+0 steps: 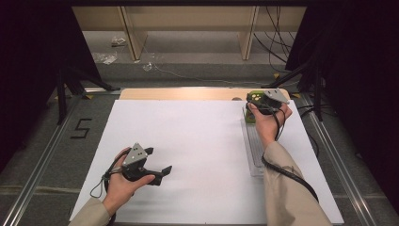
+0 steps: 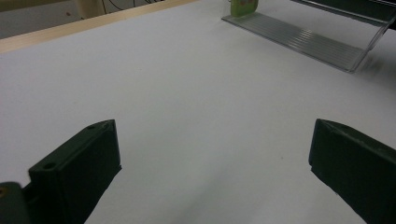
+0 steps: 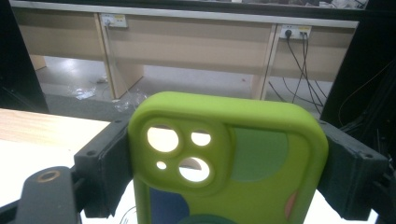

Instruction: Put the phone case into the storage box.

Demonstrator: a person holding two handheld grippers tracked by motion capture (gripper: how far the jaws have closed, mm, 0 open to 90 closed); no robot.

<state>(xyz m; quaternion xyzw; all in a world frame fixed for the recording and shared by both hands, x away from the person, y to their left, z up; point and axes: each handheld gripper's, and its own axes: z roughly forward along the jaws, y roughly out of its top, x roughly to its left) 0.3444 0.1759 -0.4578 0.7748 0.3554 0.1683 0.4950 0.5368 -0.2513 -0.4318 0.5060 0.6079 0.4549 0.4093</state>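
Gripping a lime-green phone case [image 3: 224,158] by its two long edges, the right gripper [image 3: 226,163] has its black jaws pressed flat against the case's sides, the case upright between them with the camera cut-outs at upper left in the right gripper view. In the high view the right gripper [image 1: 263,104] sits at the far right of the table, held by the right hand [image 1: 267,123], with the case [image 1: 254,96] showing as a green patch just beyond the fingers, over the far end of a clear ribbed plastic stand [image 1: 254,148] that lies lengthwise on the white sheet [image 1: 188,141]. The left gripper [image 1: 157,175] rests low at the near left, well apart from the case, held by the left hand [image 1: 121,186]; its jaws stand wide apart with bare white sheet between them. From the left gripper view, the stand [image 2: 303,39] lies far off at upper right, the green case [image 2: 243,7] at its far end. Beyond the sheet runs a strip of bare wooden tabletop [image 1: 188,93].
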